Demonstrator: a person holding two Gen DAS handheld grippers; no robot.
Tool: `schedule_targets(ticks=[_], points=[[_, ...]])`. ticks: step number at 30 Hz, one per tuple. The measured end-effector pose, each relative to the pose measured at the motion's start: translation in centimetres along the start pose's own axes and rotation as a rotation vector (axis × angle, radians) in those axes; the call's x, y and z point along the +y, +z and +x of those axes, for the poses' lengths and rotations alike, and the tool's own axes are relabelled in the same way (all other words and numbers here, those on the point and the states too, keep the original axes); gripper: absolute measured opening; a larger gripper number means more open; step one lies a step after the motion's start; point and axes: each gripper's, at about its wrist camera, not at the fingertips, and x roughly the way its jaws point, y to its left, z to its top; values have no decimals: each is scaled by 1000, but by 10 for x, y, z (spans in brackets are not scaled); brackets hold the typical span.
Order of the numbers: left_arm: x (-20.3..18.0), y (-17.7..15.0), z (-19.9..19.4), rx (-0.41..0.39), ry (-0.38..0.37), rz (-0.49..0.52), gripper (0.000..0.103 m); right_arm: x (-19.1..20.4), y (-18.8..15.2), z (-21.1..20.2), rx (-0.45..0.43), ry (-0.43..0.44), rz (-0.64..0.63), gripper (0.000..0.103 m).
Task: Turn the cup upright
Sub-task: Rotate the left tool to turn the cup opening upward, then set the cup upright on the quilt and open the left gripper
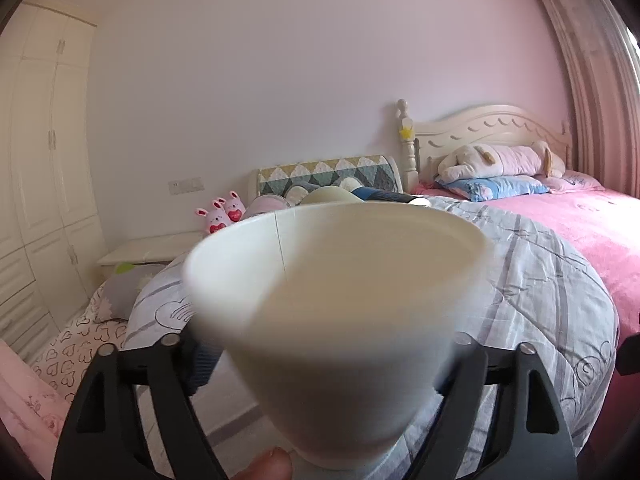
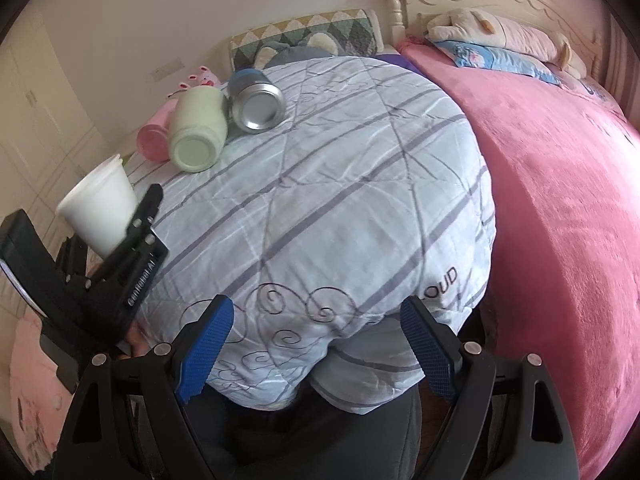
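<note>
A white paper cup (image 1: 336, 320) fills the left wrist view, gripped between my left gripper's (image 1: 320, 360) fingers near its narrow base, rim pointing up and away. In the right wrist view the same cup (image 2: 100, 208) is held in the air at the left, off the quilt's edge, tilted with its mouth up-left, in the left gripper (image 2: 120, 240). My right gripper (image 2: 320, 344) is open and empty, its blue pads (image 2: 208, 344) spread over the near edge of the striped quilt (image 2: 320, 184).
Three cups lie on their sides at the quilt's far left: a pink one (image 2: 154, 136), a pale green one (image 2: 198, 134) and a steel one with a blue body (image 2: 256, 100). A pink blanket (image 2: 560, 200) covers the bed to the right. Pillows and plush toys sit by the headboard.
</note>
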Motion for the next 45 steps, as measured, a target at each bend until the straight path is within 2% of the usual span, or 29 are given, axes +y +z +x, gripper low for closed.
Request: schedule_targets(ticks=[1,3,8,14,19,27,33,38,45], points=[[0,1,-1,-3,-1,2,95,1,0,0,0,0,-2,86],[1,5,-5,-15,-4,2,99,3,1,-1,-2,4,-6,86],[0,13,-6,4,-23,-1,103,9,1,-8,-18,11,-14,86],[2,23,-11,123,-43,-5,103,13,6,-29,-75,25,-15,86],[17,37,-32,243,-48,-47,103,21,9,-56,-150,45,-25,86],[48,72,-90,345,22,-90,103,46,7,-99,-271,62,-90,86],[62,90,-138,320,13,-110,103,61,-2,-115,-310,74,-139,86],[68,97,-162,310,9,-119,103,67,-7,-119,-310,73,-161,86],[71,92,-182,342,39,-119,103,83,-17,-126,-318,76,-212,86]])
